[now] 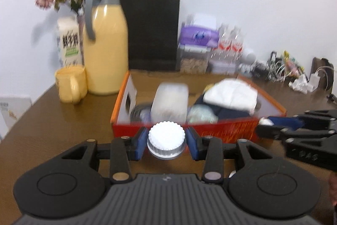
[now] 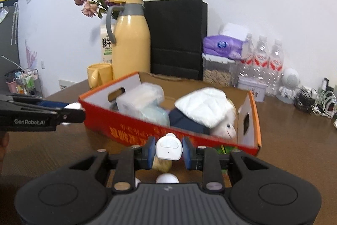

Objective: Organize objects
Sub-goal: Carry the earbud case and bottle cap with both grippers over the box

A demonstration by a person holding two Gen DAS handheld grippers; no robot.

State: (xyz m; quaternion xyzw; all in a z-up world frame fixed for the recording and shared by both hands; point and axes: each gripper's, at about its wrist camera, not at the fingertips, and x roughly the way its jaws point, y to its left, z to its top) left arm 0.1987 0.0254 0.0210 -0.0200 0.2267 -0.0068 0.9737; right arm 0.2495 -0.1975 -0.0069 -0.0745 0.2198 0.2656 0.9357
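Note:
My left gripper (image 1: 165,142) is shut on a white ribbed-cap bottle (image 1: 166,137), held just before the near wall of the red cardboard box (image 1: 229,130). My right gripper (image 2: 169,150) is shut on a small white rounded device (image 2: 169,148), in front of the same box (image 2: 134,130). The box holds a wrapped tissue pack (image 2: 140,101), a folded white cloth (image 2: 203,105), a dark garment (image 2: 185,120) and a plush toy (image 2: 226,127). In the left wrist view the right gripper (image 1: 265,127) enters from the right edge. In the right wrist view the left gripper (image 2: 72,110) comes in from the left.
Behind the box stand a yellow jug (image 2: 131,43), yellow mug (image 2: 99,75), black paper bag (image 2: 177,37), purple tissue pack (image 2: 223,45), water bottles (image 2: 262,56) and cables (image 2: 316,101). A white ball (image 2: 167,178) and a tan lump (image 2: 162,163) lie under my right gripper.

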